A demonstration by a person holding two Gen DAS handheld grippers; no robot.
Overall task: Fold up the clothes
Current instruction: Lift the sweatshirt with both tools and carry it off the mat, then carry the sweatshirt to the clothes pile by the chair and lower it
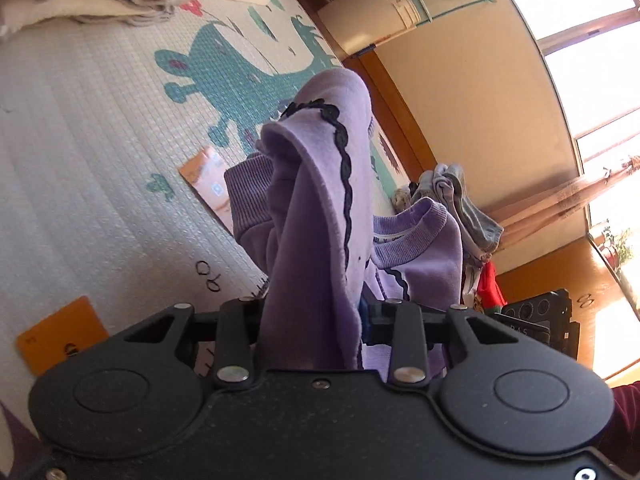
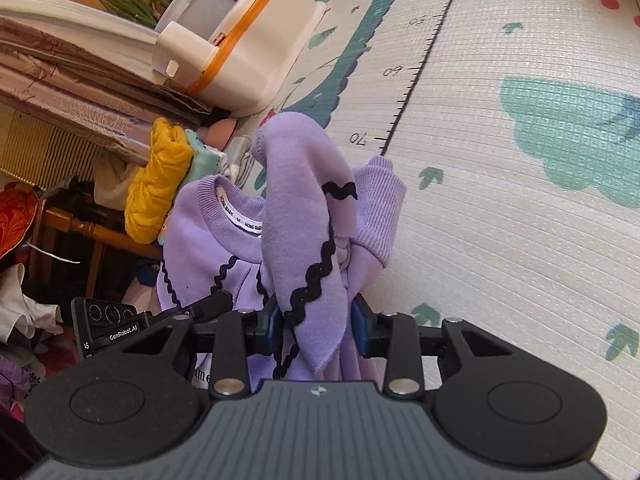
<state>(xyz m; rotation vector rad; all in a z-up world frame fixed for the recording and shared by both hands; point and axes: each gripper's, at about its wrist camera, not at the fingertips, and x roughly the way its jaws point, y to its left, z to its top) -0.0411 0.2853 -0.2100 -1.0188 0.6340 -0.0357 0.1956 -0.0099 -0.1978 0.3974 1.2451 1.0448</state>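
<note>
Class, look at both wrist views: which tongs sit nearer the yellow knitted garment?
Left. The yellow knitted garment lies on the left tongs' side of the purple sweatshirt; the right tongs grip the far side.

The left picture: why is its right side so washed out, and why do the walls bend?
Left wrist view: sunlight through the windows overexposes that side; the fisheye lens curves the wall. Right wrist view: evenly lit, the mat lines bow too, the sweater stays sharp.

**Two wrist fisheyes, close in, facing one garment**

Each camera sits just behind its own gripper, angled down over the play mat (image 1: 80, 152). Both share the purple sweatshirt (image 1: 316, 216) at frame centre; each catches the other gripper at a lower edge.
</note>
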